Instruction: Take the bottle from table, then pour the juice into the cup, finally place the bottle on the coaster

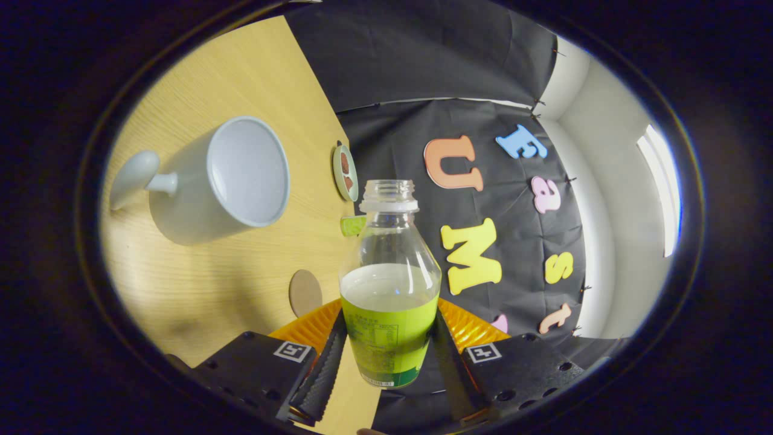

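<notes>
The hand-held gripper [389,356] is closed on the clear plastic bottle with a green label [389,302], both ribbed black fingers [320,374] pressing on the labelled lower body from either side. The bottle is uncapped, its threaded neck open, and pale juice fills it to about half. The whole view is rolled, so the wooden table [241,272] appears tilted to the left of the fingers; the bottle is judged to be lifted clear of it, though its base is hidden. The white ceramic cup with a rounded handle [223,178] stands well ahead and to the left of the fingers, mouth facing the camera, apparently empty. A small round patterned coaster [345,172] lies beyond the cup near the table's far edge, a green cap-like item [352,225] sits nearer, and a round brown disc [305,293] lies just ahead of the left finger. Risks: with the neck open, tilting before the mouth is over the cup would spill juice onto the table; the smooth label may slip between the pads as the weight shifts; which disc is the intended coaster cannot be told.
</notes>
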Motion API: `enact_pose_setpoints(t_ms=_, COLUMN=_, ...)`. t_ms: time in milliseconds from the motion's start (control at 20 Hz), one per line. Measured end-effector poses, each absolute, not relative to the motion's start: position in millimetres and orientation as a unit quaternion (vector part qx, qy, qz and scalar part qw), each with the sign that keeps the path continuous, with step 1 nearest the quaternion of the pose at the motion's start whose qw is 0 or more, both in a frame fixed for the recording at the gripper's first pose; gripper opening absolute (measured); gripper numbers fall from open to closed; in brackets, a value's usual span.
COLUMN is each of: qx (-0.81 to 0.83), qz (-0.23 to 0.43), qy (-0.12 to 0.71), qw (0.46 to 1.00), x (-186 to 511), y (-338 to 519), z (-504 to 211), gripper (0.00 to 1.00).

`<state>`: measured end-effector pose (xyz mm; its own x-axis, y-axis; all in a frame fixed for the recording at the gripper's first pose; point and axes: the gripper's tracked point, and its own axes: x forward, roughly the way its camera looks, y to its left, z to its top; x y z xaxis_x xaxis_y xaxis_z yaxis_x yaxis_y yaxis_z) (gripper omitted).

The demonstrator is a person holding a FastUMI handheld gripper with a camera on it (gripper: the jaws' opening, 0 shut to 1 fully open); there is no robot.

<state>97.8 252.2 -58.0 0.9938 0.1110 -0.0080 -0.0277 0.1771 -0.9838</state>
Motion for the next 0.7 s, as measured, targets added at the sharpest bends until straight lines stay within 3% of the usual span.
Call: enact_pose_setpoints(t_ms=700, qx=-0.717, qz=0.025, qy=-0.073, qw=0.693, x=98.1, y=257.0, z=-44.3, gripper=0.78)
